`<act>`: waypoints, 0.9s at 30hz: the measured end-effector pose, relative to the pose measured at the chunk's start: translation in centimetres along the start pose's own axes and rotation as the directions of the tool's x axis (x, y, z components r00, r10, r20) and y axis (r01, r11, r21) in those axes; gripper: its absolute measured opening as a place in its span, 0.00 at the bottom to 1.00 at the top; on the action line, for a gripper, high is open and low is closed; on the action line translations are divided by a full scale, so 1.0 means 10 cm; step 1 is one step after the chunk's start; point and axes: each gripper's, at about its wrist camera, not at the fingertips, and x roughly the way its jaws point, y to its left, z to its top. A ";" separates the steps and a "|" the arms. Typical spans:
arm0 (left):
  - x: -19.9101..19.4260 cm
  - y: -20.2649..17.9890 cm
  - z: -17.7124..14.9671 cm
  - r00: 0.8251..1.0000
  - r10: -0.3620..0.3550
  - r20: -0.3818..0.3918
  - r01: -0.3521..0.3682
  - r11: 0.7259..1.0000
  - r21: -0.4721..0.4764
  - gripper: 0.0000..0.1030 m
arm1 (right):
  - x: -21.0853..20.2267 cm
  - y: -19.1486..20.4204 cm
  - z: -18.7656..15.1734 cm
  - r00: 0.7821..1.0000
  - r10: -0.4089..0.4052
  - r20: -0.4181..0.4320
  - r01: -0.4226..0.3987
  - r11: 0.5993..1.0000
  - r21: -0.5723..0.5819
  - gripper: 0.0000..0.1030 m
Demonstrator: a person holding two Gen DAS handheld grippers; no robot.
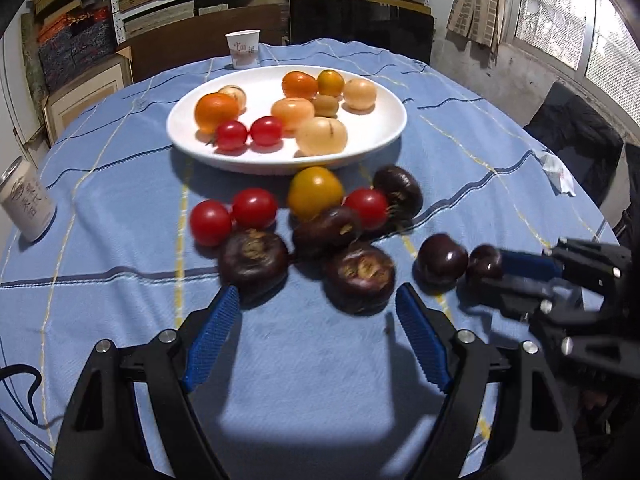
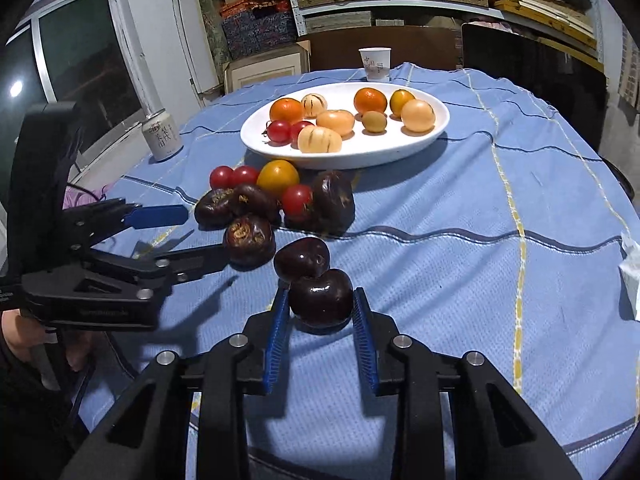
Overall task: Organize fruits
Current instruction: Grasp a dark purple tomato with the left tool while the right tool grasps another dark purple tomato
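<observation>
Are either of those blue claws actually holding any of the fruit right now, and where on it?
The right gripper holds a dark purple fruit, its jaws on the fruit's two sides. The left gripper holds nothing.

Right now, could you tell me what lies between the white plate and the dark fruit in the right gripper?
Another dark fruit, then bare blue cloth up to the white plate, in the right wrist view.

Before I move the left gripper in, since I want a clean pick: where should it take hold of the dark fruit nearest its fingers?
Grip the dark fruit across its rounded sides, coming down from the near side, probably. It lies flat with the rough stem scar up, and another dark fruit crowds it behind. The left gripper stands open wide enough to straddle it.
</observation>
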 end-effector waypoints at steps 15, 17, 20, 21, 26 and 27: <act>0.12 -0.26 0.06 0.999 -0.014 -0.034 0.016 0.998 0.061 0.51 | -0.07 -0.12 -0.02 0.997 0.064 0.036 -0.066 0.997 0.045 0.32; 0.18 -0.23 0.07 0.998 -0.020 -0.059 0.022 0.999 0.041 0.51 | -0.07 -0.12 -0.02 0.997 0.068 0.036 -0.070 0.997 0.043 0.32; 0.23 -0.16 0.11 0.998 -0.033 -0.062 0.033 0.999 0.007 0.51 | -0.07 -0.11 -0.03 0.997 0.071 0.037 -0.073 0.997 0.040 0.32; 0.23 -0.15 0.11 0.998 -0.034 -0.060 0.035 0.999 0.006 0.51 | -0.08 -0.11 -0.03 0.997 0.072 0.036 -0.074 0.996 0.040 0.32; 0.20 -0.18 0.10 0.998 -0.043 -0.050 0.044 0.999 0.014 0.40 | -0.08 -0.11 -0.03 0.996 0.079 0.035 -0.081 0.996 0.043 0.32; 0.19 -0.18 0.09 0.998 -0.049 -0.048 0.049 0.999 0.012 0.40 | -0.08 -0.12 -0.03 0.996 0.080 0.034 -0.082 0.996 0.044 0.32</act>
